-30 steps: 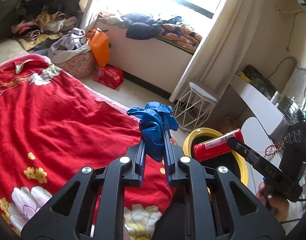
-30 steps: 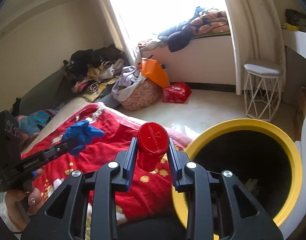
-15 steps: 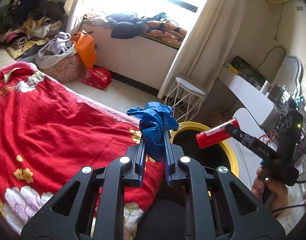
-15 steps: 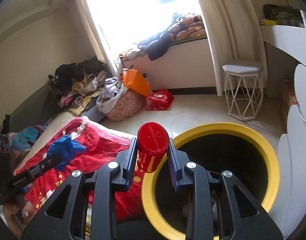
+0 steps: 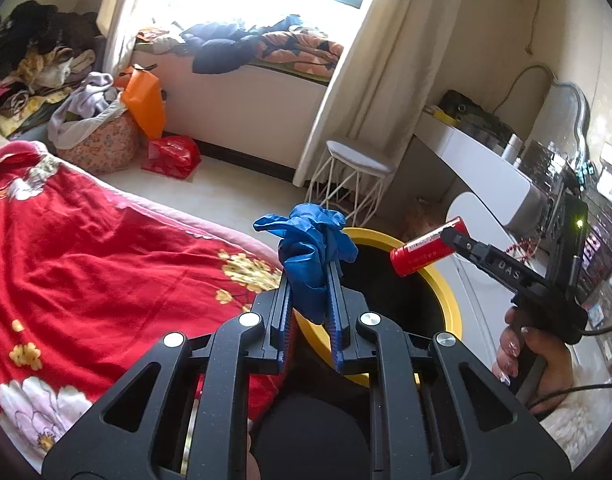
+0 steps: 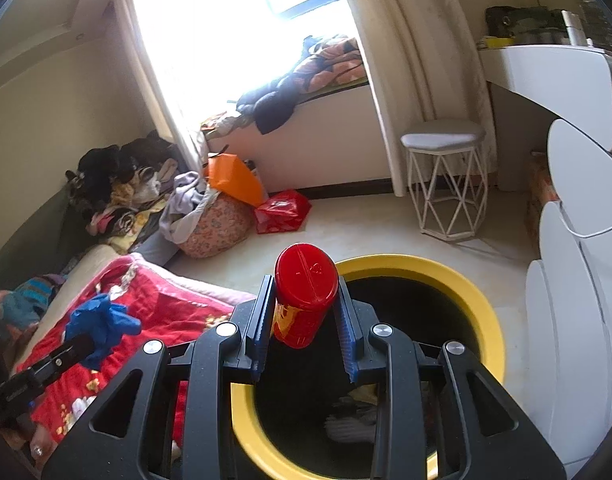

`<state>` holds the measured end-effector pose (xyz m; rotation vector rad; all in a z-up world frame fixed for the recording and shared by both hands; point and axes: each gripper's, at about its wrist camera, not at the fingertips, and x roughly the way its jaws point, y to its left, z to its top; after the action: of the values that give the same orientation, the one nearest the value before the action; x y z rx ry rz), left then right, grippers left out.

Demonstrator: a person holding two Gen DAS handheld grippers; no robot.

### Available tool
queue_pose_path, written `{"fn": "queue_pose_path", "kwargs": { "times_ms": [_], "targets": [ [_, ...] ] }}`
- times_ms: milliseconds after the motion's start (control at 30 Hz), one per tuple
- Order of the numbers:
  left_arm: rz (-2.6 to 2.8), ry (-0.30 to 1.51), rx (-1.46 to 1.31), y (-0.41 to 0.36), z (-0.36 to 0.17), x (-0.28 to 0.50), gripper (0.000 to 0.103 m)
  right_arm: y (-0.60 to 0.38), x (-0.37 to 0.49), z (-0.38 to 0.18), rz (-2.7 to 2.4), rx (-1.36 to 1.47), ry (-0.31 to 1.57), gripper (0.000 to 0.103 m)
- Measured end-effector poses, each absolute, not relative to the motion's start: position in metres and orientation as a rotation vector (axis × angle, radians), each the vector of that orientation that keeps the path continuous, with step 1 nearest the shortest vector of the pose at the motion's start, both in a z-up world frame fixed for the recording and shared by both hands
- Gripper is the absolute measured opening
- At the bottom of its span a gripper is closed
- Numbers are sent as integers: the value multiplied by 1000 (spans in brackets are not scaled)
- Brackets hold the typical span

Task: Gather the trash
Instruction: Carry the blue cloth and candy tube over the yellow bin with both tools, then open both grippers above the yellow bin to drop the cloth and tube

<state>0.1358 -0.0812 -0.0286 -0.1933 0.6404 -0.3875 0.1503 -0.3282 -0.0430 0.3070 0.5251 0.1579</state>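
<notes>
Two handheld grippers carry rubbish to a yellow-rimmed bin (image 6: 481, 304) beside a bed in a cluttered bedroom: the left gripper (image 5: 310, 280), jaws clenched on a crumpled blue glove (image 5: 311, 252), hangs at the near edge of the bin, just where the red flowered blanket (image 5: 98, 264) ends, while the right gripper (image 6: 306, 312) grasps a red can (image 6: 304, 300) by its sides, the can's flat end facing the camera and its body poised above the bin's dark opening. Seen from the left wrist, the can (image 5: 425, 246) juts over the far side of the yellow rim (image 5: 451, 304), with the person's right hand (image 5: 533, 364) wrapped around the gripper handle below it; from the right wrist, the glove (image 6: 102, 320) shows at the tip of the left gripper, over the blanket (image 6: 154, 300) and beside the bin, not yet above it. Some pale scraps (image 6: 353, 416) already lie at the bottom of the bin, which suggests part of the collecting is done. Both pieces in hand appear a release away from being binned, the can sooner than the glove, which looks to need a short carry further over the opening. Whether more rubbish waits among the clothes (image 6: 118, 184) heaped along the wall or near the red bag (image 6: 282, 210) on the floor cannot be told from these views
</notes>
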Motion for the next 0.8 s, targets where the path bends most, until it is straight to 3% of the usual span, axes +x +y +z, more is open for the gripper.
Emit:
{"fn": "queue_pose_path", "kwargs": {
  "times_ms": [800],
  "targets": [
    [-493,766,-65,-164,-70,160,11,-369,160,-74,46,379,610,28]
  ]
}}
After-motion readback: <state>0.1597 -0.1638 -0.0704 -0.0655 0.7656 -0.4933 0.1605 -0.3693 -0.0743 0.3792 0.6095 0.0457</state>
